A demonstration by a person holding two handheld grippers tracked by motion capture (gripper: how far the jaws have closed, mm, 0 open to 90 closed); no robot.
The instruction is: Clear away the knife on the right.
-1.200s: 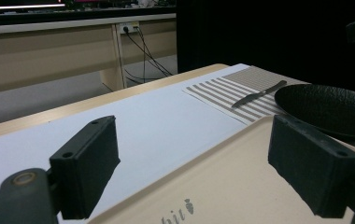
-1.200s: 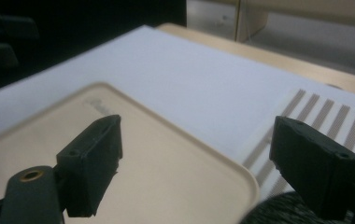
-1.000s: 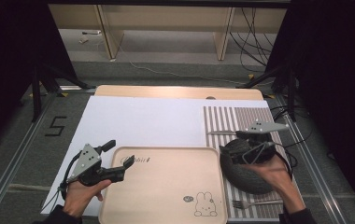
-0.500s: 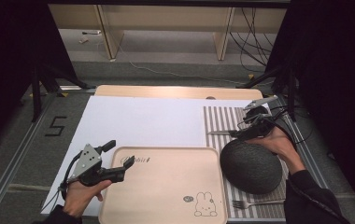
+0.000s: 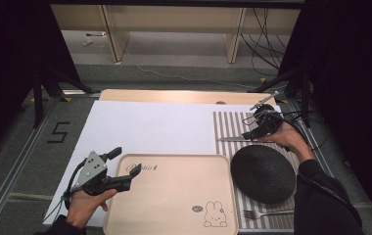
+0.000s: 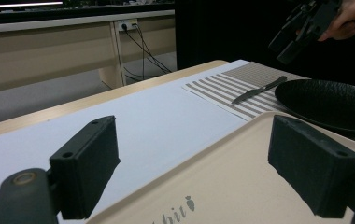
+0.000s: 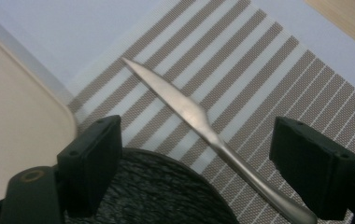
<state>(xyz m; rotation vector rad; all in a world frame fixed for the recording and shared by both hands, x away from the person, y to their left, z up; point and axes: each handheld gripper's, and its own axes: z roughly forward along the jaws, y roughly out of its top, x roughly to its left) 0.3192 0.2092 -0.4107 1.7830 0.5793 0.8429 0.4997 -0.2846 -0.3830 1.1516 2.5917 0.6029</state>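
While our right gripper (image 5: 253, 133) hovers wide open and empty over the knife (image 7: 203, 126) on the far striped mat (image 5: 233, 128), our left gripper (image 5: 125, 169), open too, waits at the tray (image 5: 174, 196).

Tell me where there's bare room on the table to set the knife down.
The tray is bare apart from its rabbit print, and the white sheet behind it is open. The striped mat is crowded: knife, black plate, fork.

The tray (image 5: 174, 196) is lying on the tabletop (image 5: 150, 125). Right of it, the plate (image 5: 263, 174) is sitting on the mat (image 5: 233, 125), knife (image 5: 233, 139) behind, fork (image 5: 267, 214) in front.
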